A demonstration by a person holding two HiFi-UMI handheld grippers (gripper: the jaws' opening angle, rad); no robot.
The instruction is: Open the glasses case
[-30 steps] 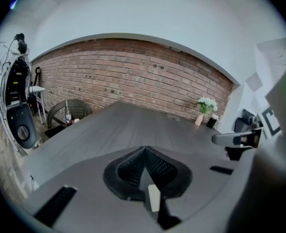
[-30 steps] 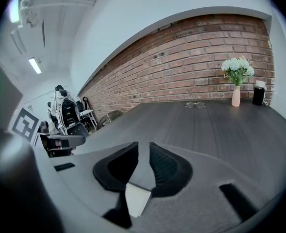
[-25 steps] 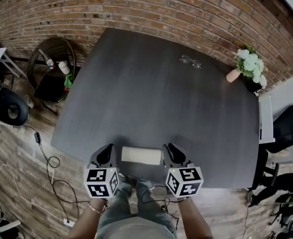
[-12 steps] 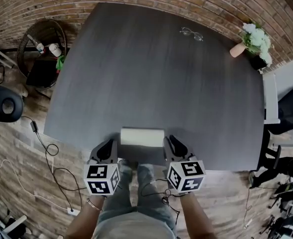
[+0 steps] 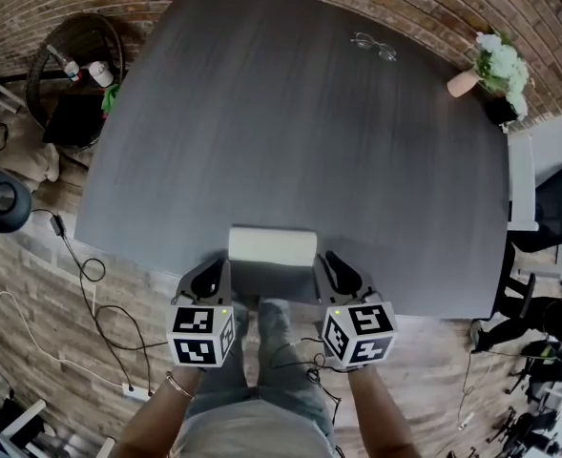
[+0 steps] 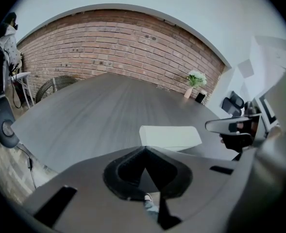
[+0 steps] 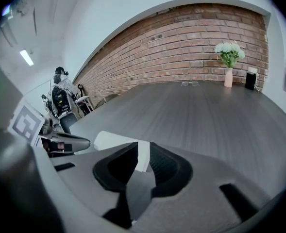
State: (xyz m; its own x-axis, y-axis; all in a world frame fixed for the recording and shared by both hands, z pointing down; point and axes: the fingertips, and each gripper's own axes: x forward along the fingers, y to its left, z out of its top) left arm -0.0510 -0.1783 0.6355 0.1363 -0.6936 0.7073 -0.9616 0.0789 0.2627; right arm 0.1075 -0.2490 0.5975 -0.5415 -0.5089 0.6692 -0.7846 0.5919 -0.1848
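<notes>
A closed white glasses case [image 5: 272,245] lies flat near the front edge of the dark table [image 5: 290,132]. It also shows in the left gripper view as the case [image 6: 169,136] and in the right gripper view as the case [image 7: 111,141]. My left gripper [image 5: 214,273] hovers at the table's front edge, just left of and behind the case, with its jaws meeting at the tips. My right gripper [image 5: 333,263] mirrors it on the right, with a thin slit between its jaws. Neither touches the case.
A pair of glasses [image 5: 373,45] lies at the far side of the table, near a vase of white flowers [image 5: 495,65]. A wicker basket [image 5: 71,51] and cables are on the floor at left, and a black chair [image 5: 557,218] is at right.
Both grippers have drawn back toward the person; the case, which lay between their fingers, now lies just ahead of them. The head view has shifted.
</notes>
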